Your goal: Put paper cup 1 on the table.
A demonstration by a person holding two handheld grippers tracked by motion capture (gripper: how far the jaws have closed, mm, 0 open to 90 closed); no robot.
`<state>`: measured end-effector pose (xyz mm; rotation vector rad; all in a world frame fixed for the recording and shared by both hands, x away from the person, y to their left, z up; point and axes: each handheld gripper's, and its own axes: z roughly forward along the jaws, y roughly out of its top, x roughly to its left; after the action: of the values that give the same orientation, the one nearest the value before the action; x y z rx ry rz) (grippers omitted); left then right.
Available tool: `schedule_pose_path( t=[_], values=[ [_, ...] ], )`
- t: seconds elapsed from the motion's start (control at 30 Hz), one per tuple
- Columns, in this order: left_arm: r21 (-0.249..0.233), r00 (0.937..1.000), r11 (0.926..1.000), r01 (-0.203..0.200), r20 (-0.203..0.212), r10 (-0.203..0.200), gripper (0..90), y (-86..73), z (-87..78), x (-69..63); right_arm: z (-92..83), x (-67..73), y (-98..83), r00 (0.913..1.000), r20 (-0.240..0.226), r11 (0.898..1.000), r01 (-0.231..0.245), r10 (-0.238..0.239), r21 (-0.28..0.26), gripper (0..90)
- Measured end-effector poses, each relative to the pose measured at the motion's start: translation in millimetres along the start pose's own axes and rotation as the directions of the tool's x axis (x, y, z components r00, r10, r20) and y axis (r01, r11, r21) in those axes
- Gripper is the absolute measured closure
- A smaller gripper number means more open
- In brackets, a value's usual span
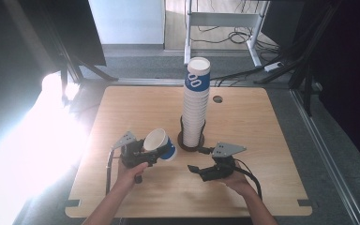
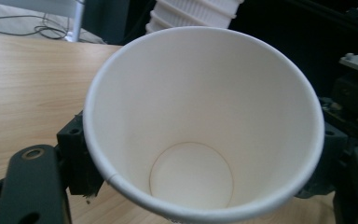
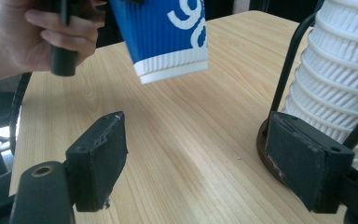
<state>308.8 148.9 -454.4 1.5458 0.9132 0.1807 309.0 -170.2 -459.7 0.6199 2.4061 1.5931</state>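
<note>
Your left gripper [image 1: 146,152] has its jaws clamped on a single paper cup [image 1: 161,144], holding it clear of the table, tilted, just left of the tall cup stack [image 1: 196,101]. From the high view you see the cup's blue sleeve and its white mouth turned up toward the camera. The left gripper view looks straight into that cup [image 2: 204,122]: a plain white inside down to the round bottom, with the black pads pressed against its outer wall on both sides. The right gripper view gives you what the others hide, the cup [image 3: 164,33] from below, with white lettering on blue ribbing and a white ribbed base band, and your left hand [image 3: 37,35] wrapped round the handle behind it.

Your right gripper [image 1: 207,171] hovers low over the table with its jaws apart and nothing between them; bare wood shows in the gap.

The table [image 1: 136,110] is light wood with rounded corners and a cable hole [image 1: 217,99] near the far edge. Beyond it lie grey floor, a white desk frame [image 1: 225,21] and loose cables. Strong glare washes out the left side of the room.

The stack stands in a dark wire holder [image 3: 286,65] on a round base, just beside your right gripper's far jaw.
</note>
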Motion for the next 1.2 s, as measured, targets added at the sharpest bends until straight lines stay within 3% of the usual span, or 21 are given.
schedule_pose_path(
  t=[0.13,0.2,0.3,0.4,0.53,0.87,0.97,1.2],
  values=[
    [0.014,0.9992,0.9998,-0.016,-0.035,0.016,20.6,-1.6,-1.8,3.5,0.0,2.9,-3.2,1.0000,0.003,1.000,0.003,-0.003,0.007,21.2],
    [0.034,0.9960,0.9985,-0.043,-0.077,0.046,20.5,-2.4,-2.9,6.3,-0.1,4.2,-5.3,0.9999,0.009,1.000,0.007,-0.007,0.013,21.2],
    [0.046,0.9924,0.9978,-0.048,-0.112,0.052,20.5,-2.4,-5.4,12.2,-1.0,5.8,-8.3,0.9999,0.012,1.000,0.009,-0.009,0.023,21.2],
    [0.064,0.9823,0.9954,-0.072,-0.169,0.082,20.5,-2.1,-7.9,18.9,-2.4,6.0,-11.2,0.9998,0.017,1.000,0.008,-0.008,0.028,21.4],
    [0.090,0.9686,0.9932,-0.074,-0.230,0.093,20.5,-2.5,-8.7,30.2,-3.0,5.1,-14.0,0.9997,0.023,0.999,0.005,-0.006,0.038,21.5],
    [0.142,0.9402,0.9891,-0.038,-0.330,0.084,20.3,-2.5,-1.7,51.9,-4.6,4.0,-15.9,0.9996,0.029,0.999,0.000,-0.001,0.045,21.6],
    [0.152,0.9278,0.9874,-0.043,-0.360,0.096,20.2,-1.8,1.7,55.1,-4.6,3.3,-17.0,0.9995,0.031,0.999,-0.003,0.001,0.048,21.6],
    [0.174,0.9194,0.9844,-0.030,-0.382,0.095,20.1,-4.6,6.4,61.1,-6.1,4.0,-17.0,0.9996,0.029,0.999,-0.004,0.003,0.046,21.6]
  ],
)
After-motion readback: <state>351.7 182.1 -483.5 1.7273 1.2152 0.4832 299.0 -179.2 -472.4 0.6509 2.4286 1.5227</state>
